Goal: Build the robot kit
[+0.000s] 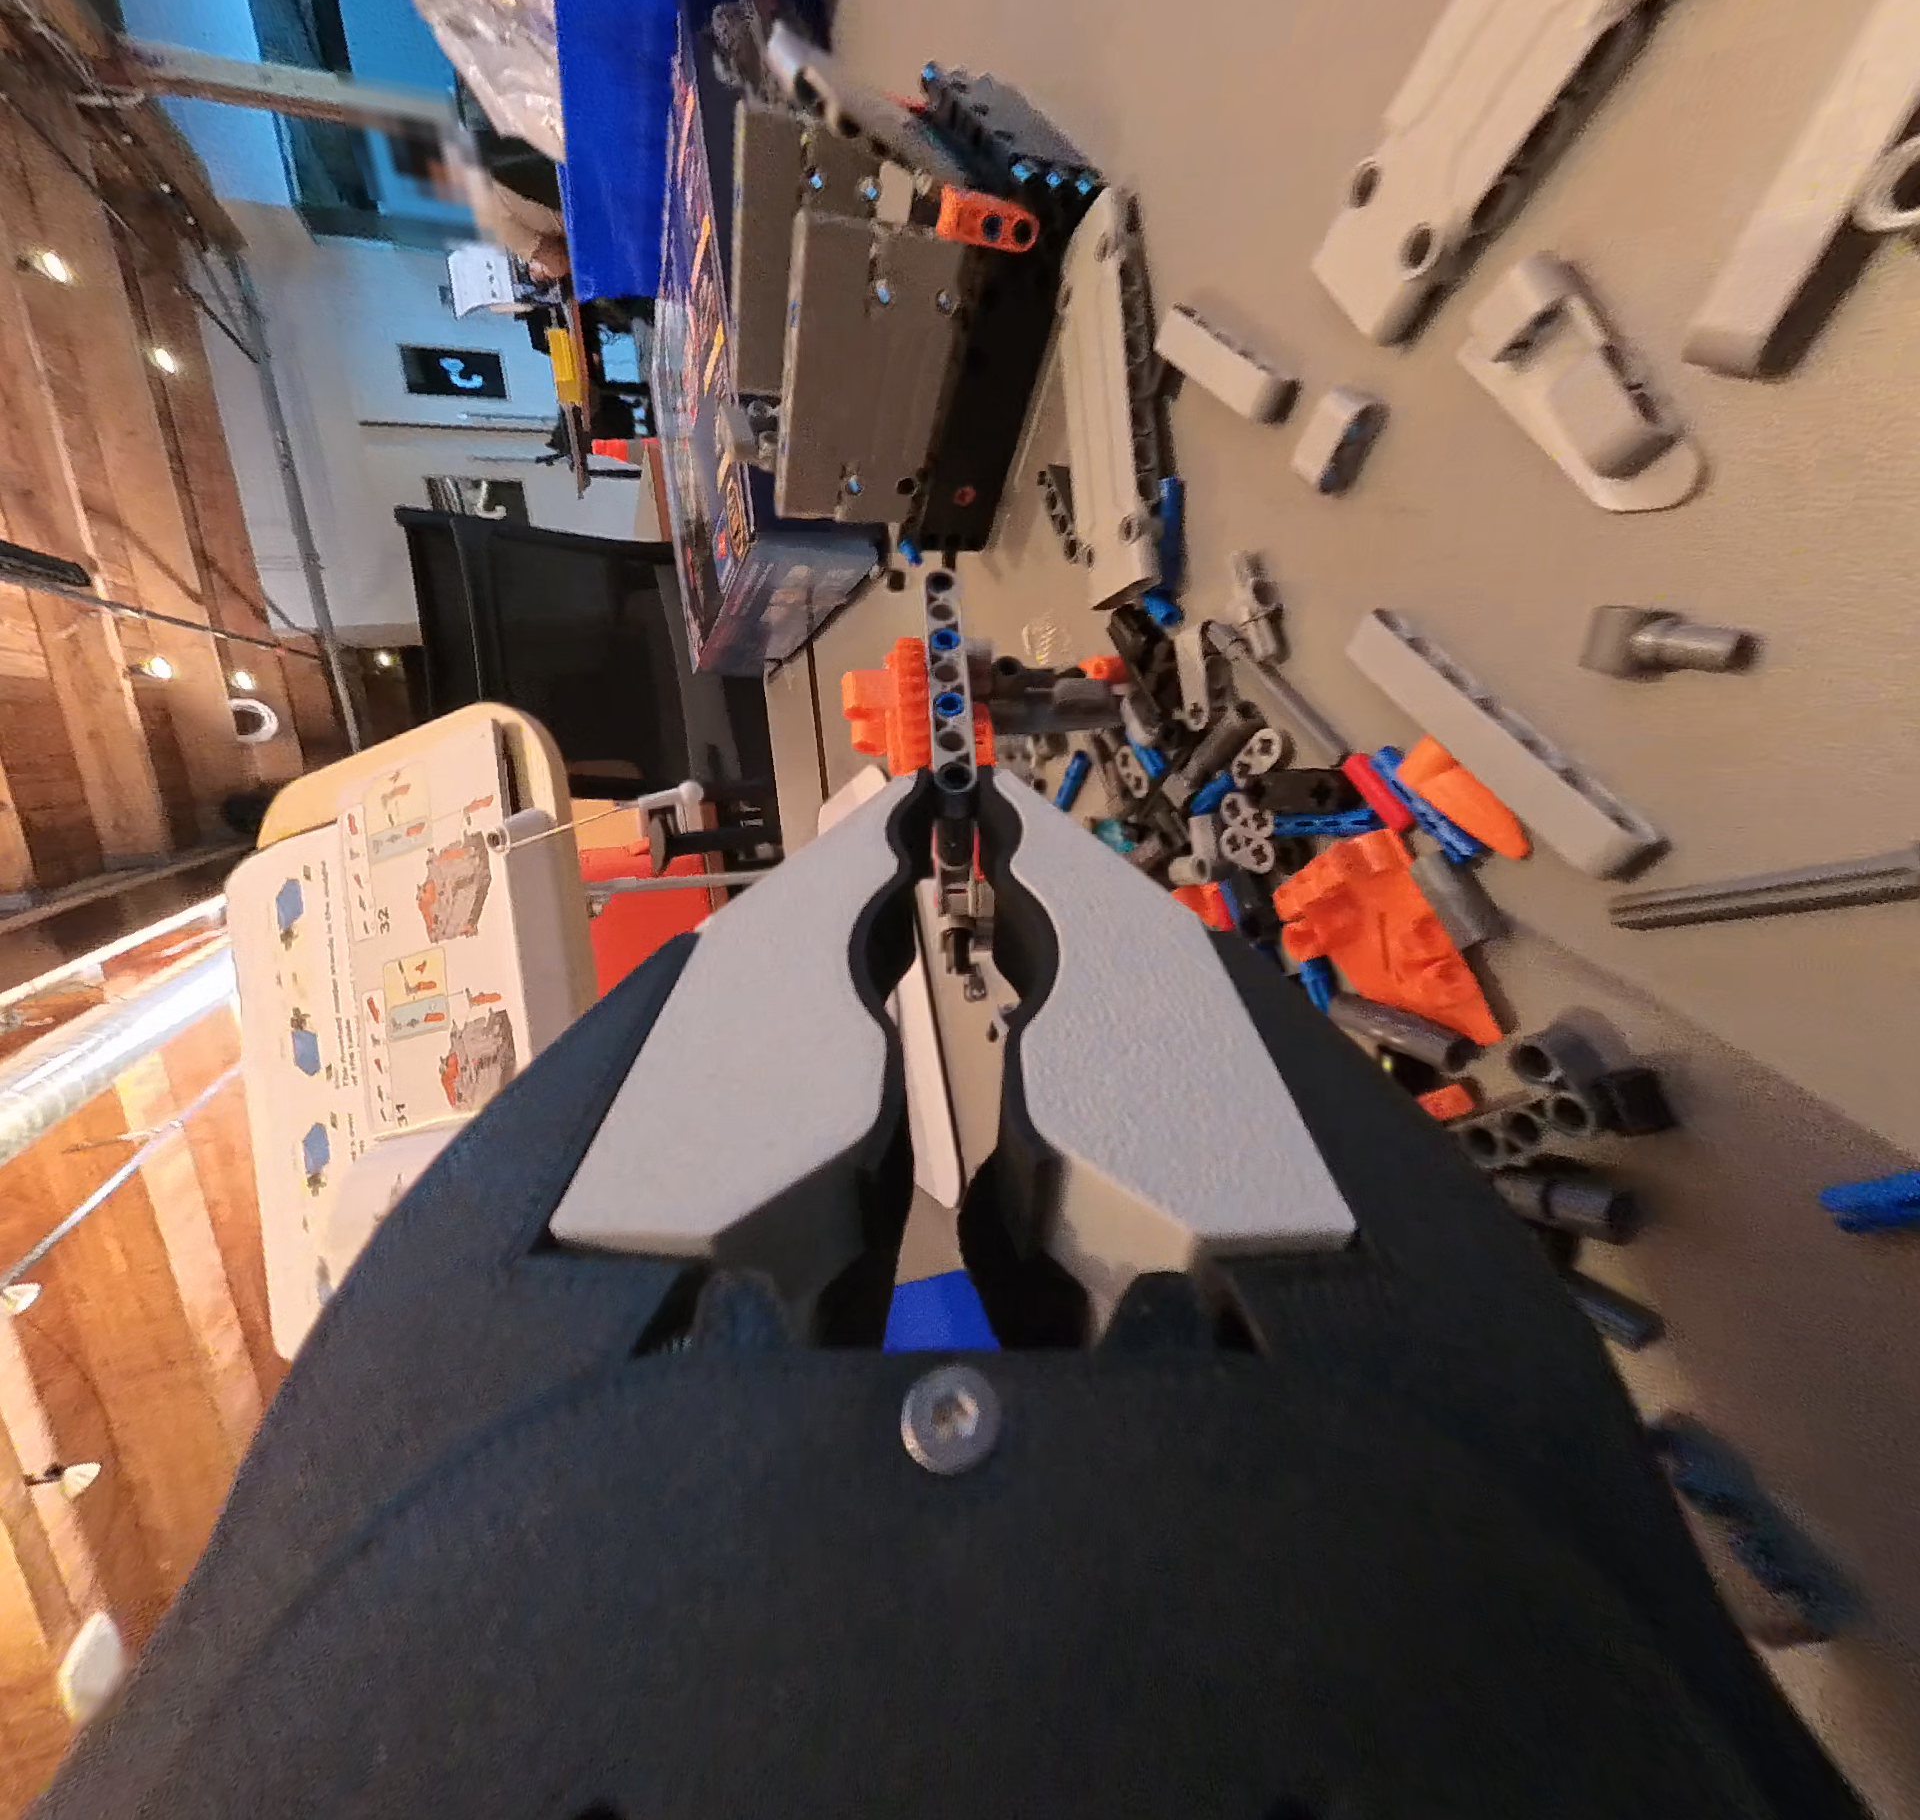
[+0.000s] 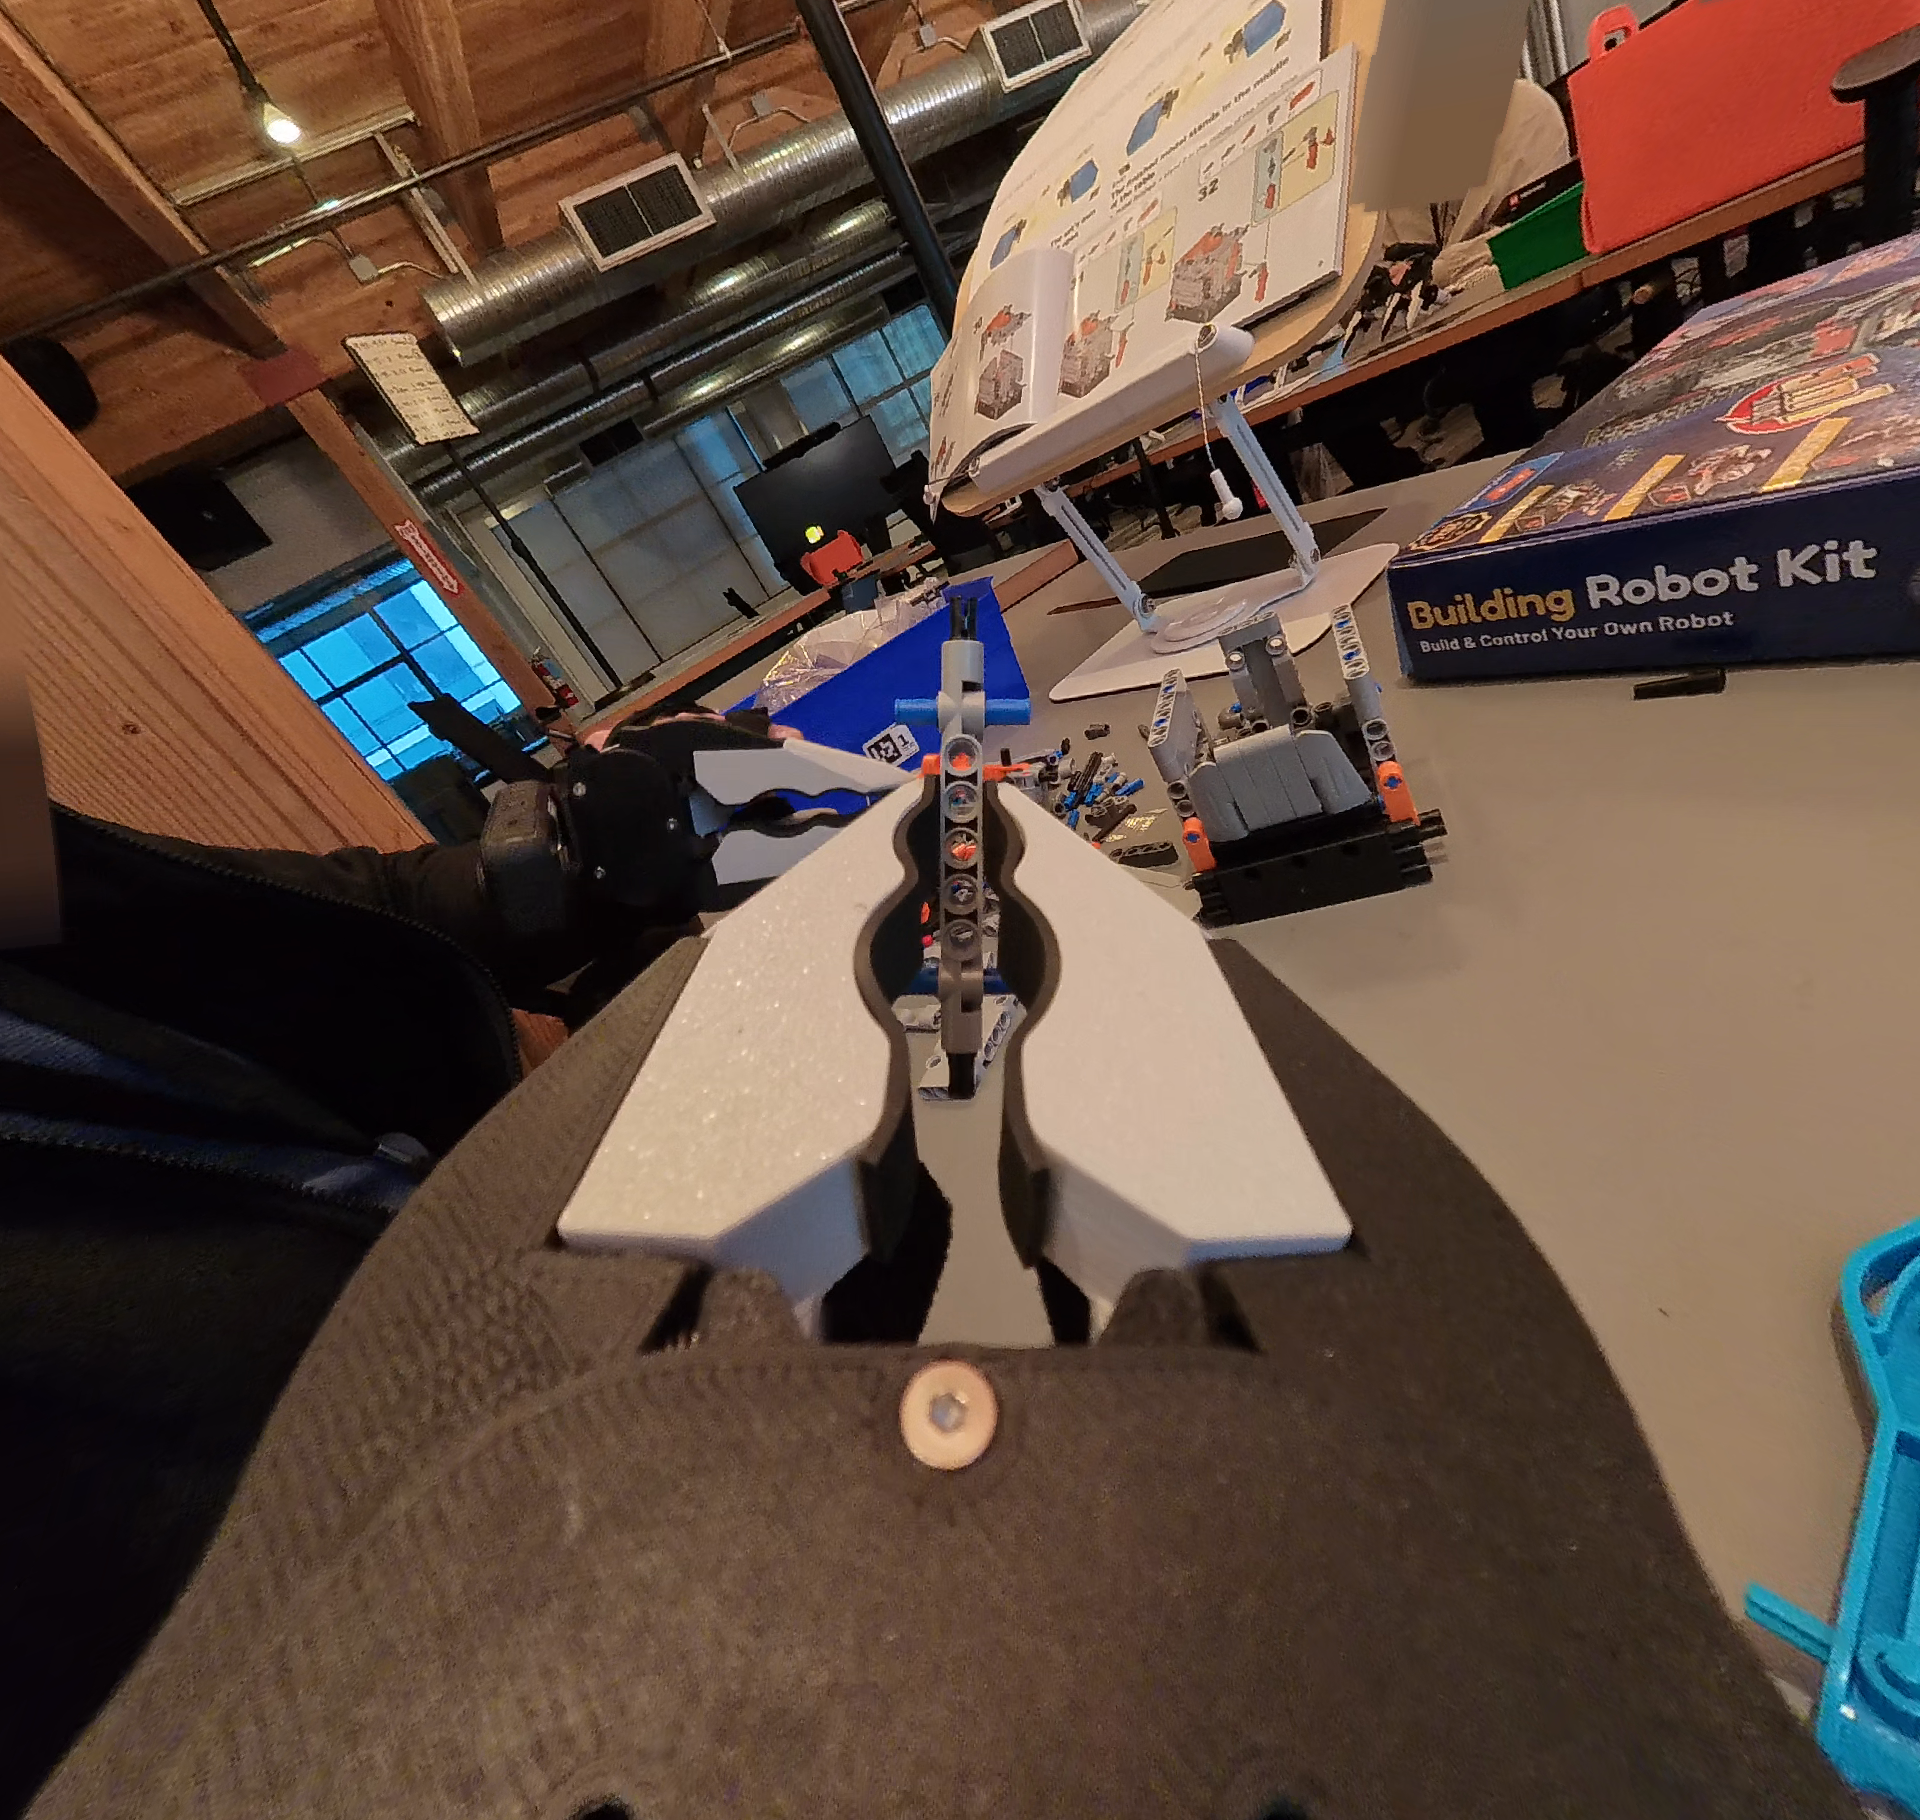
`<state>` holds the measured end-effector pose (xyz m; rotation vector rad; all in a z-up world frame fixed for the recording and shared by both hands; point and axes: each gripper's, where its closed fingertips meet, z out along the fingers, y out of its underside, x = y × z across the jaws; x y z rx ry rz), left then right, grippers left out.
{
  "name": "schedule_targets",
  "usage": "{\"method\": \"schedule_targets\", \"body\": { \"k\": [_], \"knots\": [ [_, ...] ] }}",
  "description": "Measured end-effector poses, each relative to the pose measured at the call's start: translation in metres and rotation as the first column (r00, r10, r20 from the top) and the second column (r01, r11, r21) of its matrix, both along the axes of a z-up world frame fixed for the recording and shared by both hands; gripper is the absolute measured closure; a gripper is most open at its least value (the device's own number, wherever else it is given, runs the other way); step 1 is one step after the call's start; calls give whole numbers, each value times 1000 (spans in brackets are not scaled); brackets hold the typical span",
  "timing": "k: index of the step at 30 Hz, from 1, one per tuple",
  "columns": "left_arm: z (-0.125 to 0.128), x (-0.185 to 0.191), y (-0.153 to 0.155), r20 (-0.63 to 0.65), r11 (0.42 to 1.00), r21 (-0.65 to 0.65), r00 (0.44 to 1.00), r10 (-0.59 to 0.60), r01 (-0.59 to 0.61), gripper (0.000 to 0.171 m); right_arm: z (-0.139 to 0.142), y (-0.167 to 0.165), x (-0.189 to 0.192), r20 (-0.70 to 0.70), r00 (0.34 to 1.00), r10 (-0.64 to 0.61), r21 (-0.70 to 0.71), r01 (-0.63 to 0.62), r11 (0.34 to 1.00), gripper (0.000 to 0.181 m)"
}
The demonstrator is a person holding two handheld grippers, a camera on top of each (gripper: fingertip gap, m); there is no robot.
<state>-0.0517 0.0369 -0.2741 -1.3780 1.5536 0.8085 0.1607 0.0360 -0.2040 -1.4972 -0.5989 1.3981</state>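
Observation:
In the left wrist view my left gripper (image 1: 954, 788) is shut on the end of a grey holed beam (image 1: 943, 669) with blue pins. The beam points ahead, with an orange piece (image 1: 883, 716) beside it. In the right wrist view my right gripper (image 2: 961, 783) is shut on an upright grey holed beam (image 2: 961, 814) with a blue cross pin (image 2: 961, 708) near its top. The left gripper (image 2: 873, 791), held by a gloved hand, reaches in from the left with its tips right beside that beam. I cannot tell whether both grip one assembly.
A partly built grey and black model (image 1: 894, 357) (image 2: 1299, 794) stands on the grey table (image 2: 1558, 991). A pile of small parts (image 1: 1299, 835) and light grey panels (image 1: 1486, 108) lie nearby. Also here are a booklet on a stand (image 2: 1164, 243), a kit box (image 2: 1662, 544), a blue bin (image 2: 904, 664) and a turquoise object (image 2: 1881, 1458). There is about 25 cm between the tips of the two grippers.

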Motion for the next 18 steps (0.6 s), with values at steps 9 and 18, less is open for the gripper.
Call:
{"method": "schedule_targets", "body": {
  "k": [9,18],
  "knots": [
    [-21,13,-20,-33,996,-65,997,-68,65,163,1,-1,0,-5,1000,6,4,-6,1000,177],
    [-27,9,-33,63,986,-132,994,-93,101,145,1,-2,1,-8,1000,11,5,-11,1000,177]
  ]
}}
